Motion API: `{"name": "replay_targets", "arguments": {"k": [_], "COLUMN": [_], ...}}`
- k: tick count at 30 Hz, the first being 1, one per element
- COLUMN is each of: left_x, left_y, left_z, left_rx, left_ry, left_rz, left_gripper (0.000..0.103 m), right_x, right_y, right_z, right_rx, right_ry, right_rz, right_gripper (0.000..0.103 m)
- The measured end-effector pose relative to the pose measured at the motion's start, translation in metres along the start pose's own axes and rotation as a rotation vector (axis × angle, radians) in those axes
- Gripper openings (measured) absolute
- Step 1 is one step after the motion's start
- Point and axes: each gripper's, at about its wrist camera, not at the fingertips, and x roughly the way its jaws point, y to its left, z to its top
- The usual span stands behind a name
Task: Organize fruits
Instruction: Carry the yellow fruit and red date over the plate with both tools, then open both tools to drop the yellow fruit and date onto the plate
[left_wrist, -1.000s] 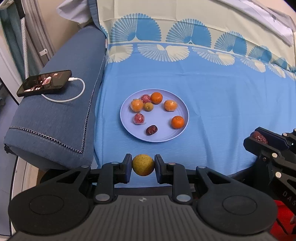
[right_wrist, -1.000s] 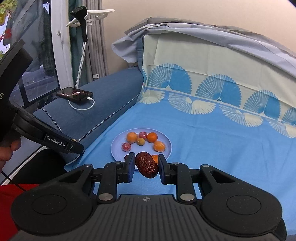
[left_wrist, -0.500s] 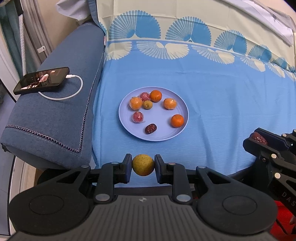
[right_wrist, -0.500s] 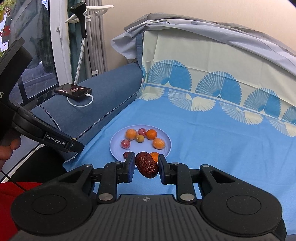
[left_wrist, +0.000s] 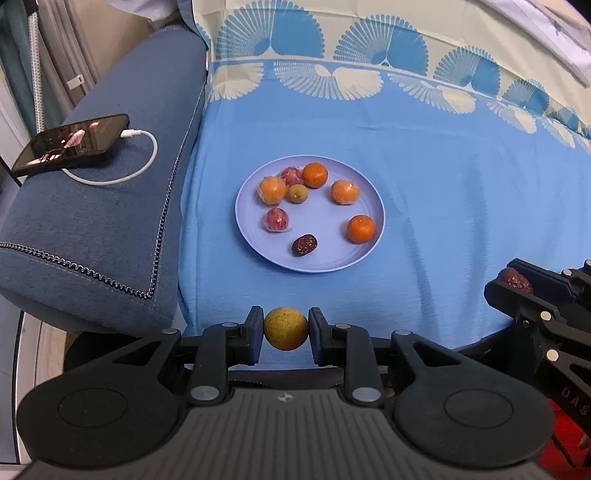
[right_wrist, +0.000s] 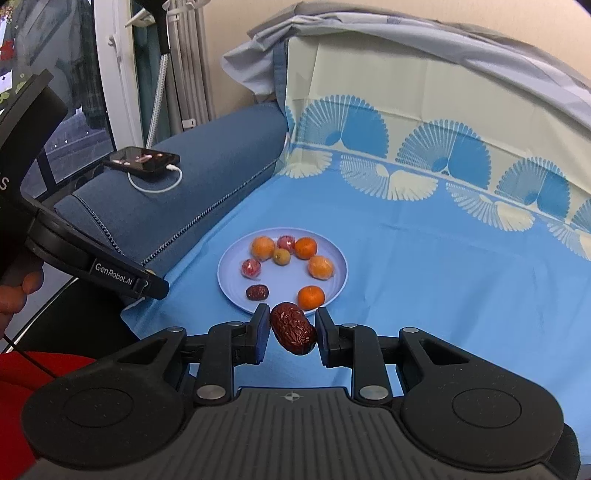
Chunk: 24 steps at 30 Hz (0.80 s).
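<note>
A pale blue plate (left_wrist: 365, 254) (right_wrist: 338, 284) lies on the blue sheet, holding several small oranges, two red wrapped fruits, one small yellow-green fruit (left_wrist: 297, 193) and a dark red date (left_wrist: 304, 244) (right_wrist: 257, 292). My left gripper (left_wrist: 285, 329) is shut on a round yellow-green fruit (left_wrist: 285, 328), short of the plate's near rim. My right gripper (right_wrist: 291, 330) is shut on a wrinkled dark red date (right_wrist: 293, 328), just before the plate's near edge. In the left wrist view the right gripper (left_wrist: 517, 282) shows at the right edge with that date (left_wrist: 514, 279).
A dark blue sofa arm (left_wrist: 92, 229) runs along the left of the sheet, with a phone (left_wrist: 72, 142) (right_wrist: 142, 159) and white charging cable on it. A patterned cloth covers the backrest (right_wrist: 424, 122). A hand (right_wrist: 18, 291) grips the left tool.
The plate has shifted slightly up in the left wrist view and down and nearer in the right wrist view. Both grips are unchanged.
</note>
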Motion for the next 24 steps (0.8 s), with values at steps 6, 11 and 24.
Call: {"name": "replay_targets", "arguments": {"k": [6,11,24], "left_x": [0.02,0.041,0.117], "left_y": [0.009,0.019,0.011], "left_z": [0.014,0.039,0.1], "left_rx": [-0.017,-0.045,0.002], "left_ry": [0.021,0.03,0.068], "left_rz": [0.007,0.01,0.014], "left_gripper": [0.028,0.028,0.028], "right_x": [0.022,0.052,0.143], "right_y": [-0.004,-0.008,-0.015], "right_z": [0.004,0.014,0.039], "right_rx": [0.003,-0.009,-0.088], "right_ry": [0.032,0.046,0.05], "right_rz": [-0.007,-0.001,-0.004], "right_gripper": [0.028,0.028,0.028]}}
